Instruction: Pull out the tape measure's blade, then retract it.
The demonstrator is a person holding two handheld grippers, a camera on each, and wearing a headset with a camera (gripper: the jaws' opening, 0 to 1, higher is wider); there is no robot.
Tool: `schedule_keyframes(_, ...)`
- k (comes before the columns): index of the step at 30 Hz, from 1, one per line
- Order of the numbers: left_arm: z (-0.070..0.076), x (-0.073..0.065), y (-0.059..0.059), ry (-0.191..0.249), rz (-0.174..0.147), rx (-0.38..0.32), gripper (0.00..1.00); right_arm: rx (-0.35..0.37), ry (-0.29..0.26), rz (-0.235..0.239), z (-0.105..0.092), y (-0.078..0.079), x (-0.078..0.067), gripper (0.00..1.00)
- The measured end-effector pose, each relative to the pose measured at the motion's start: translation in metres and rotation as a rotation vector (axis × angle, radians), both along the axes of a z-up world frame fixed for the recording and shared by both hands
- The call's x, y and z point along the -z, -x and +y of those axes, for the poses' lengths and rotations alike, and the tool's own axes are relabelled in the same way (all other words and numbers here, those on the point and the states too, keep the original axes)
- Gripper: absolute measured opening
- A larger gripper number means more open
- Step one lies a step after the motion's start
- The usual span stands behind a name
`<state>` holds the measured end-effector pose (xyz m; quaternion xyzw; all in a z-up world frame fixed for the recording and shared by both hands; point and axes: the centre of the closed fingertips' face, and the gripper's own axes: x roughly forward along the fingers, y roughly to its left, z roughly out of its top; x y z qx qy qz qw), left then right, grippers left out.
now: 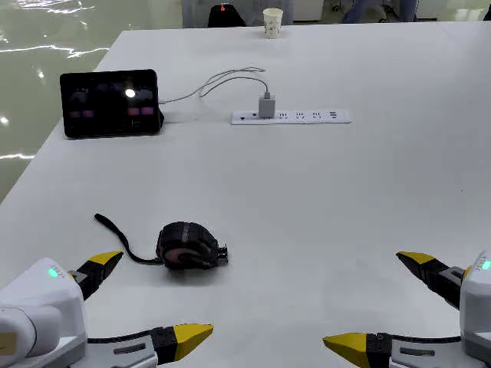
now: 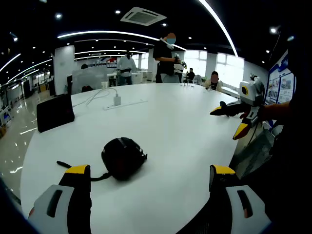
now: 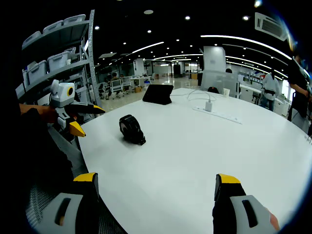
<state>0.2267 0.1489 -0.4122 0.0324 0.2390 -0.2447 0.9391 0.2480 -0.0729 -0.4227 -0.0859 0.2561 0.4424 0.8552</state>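
Note:
A black tape measure [image 1: 188, 245] lies on its side on the white table [image 1: 322, 199], its black wrist strap [image 1: 115, 234] trailing to the left; the blade is inside the case. My left gripper [image 1: 146, 299] is open at the lower left, its yellow-tipped jaws spread wide just short of the tape measure [image 2: 123, 157]. My right gripper [image 1: 383, 303] is open at the lower right, well away from it. In the right gripper view the tape measure [image 3: 131, 129] sits ahead to the left, with the left gripper [image 3: 83, 119] beyond it. The right gripper [image 2: 231, 122] appears at the right of the left gripper view.
A black tablet [image 1: 111, 102] stands at the far left, its cable running to a charger in a white power strip [image 1: 291, 116]. A paper cup [image 1: 272, 22] sits at the table's far edge. People stand in the background beyond the table.

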Motion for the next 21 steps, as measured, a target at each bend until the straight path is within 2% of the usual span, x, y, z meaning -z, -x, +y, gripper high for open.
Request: schedule_keyframes(21,-0.0017,-0.0003,0.0001,-0.002,0.001,0.016,0.99,-0.017,0.005,-0.008,0.0003,0.0014,0.0003,0.99)
